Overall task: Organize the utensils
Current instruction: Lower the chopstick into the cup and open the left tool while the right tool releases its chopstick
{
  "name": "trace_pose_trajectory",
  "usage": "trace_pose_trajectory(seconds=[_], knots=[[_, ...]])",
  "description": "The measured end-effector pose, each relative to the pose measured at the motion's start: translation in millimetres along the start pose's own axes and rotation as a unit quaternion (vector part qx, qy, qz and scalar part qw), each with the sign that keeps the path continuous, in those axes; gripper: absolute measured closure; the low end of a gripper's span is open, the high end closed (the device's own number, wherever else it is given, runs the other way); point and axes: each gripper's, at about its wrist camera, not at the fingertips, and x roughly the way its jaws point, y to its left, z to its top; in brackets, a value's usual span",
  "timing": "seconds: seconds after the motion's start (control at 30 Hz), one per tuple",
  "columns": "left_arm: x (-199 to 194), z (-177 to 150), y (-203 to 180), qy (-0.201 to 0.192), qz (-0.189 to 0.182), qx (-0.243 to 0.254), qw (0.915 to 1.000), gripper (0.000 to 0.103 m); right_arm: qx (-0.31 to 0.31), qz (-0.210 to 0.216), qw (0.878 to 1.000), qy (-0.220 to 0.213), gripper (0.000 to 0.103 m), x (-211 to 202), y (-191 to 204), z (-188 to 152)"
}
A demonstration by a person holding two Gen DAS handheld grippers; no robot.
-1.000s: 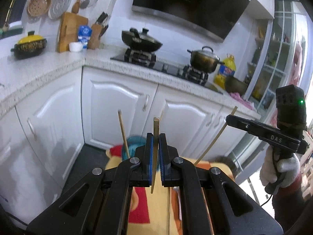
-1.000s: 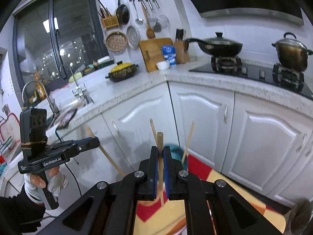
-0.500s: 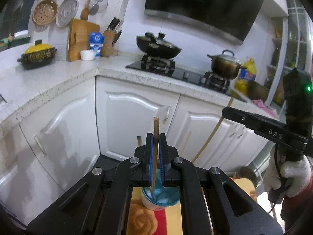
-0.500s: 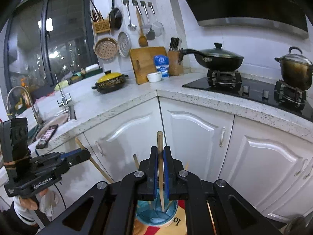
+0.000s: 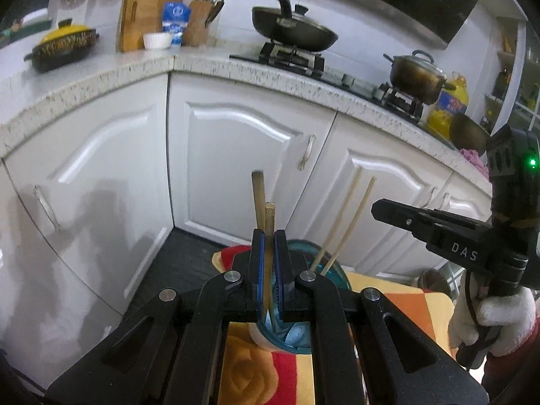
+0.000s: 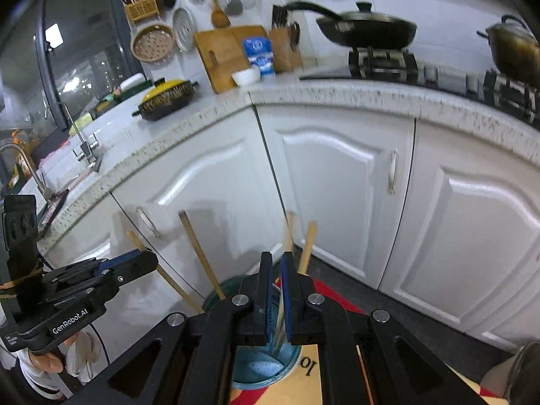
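Both grippers' fingers clamp one chopstick (image 5: 269,236) each — tips inside blue cup (image 5: 324,303)

Several slim wooden chopsticks (image 5: 342,226) lean at angles inside a blue translucent cup (image 5: 329,268) that stands upright on a red-and-yellow patterned mat (image 5: 401,298).

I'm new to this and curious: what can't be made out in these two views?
Left wrist view: most of the blue cup, hidden behind the left gripper.
Right wrist view: the chopstick above the right gripper, motion-blurred; print on the packet, too small.
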Motion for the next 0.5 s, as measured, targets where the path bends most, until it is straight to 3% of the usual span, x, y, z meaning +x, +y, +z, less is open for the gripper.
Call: trace_pose_trajectory(seconds=[0.2, 0.23, 0.3, 0.5], knots=[[4, -4, -2, 0.006, 0.000, -0.005, 1.0000, 0.097, 0.021, 0.007, 1.000, 0.011, 0.094, -2, -10, -9], [4, -4, -1, 0.007, -0.001, -0.007, 0.9999, 0.091, 0.021, 0.007, 1.000, 0.012, 0.092, -2, -10, -10], [3, -6, -1, 0.008, -0.004, -0.013, 0.9999, 0.081, 0.018, 0.005, 1.000, 0.015, 0.078, -4, -8, -16], [-3, -15, -5, 0.008, -0.003, -0.009, 0.9999, 0.072, 0.016, 0.003, 1.000, 0.023, 0.076, -11, -2, -33]])
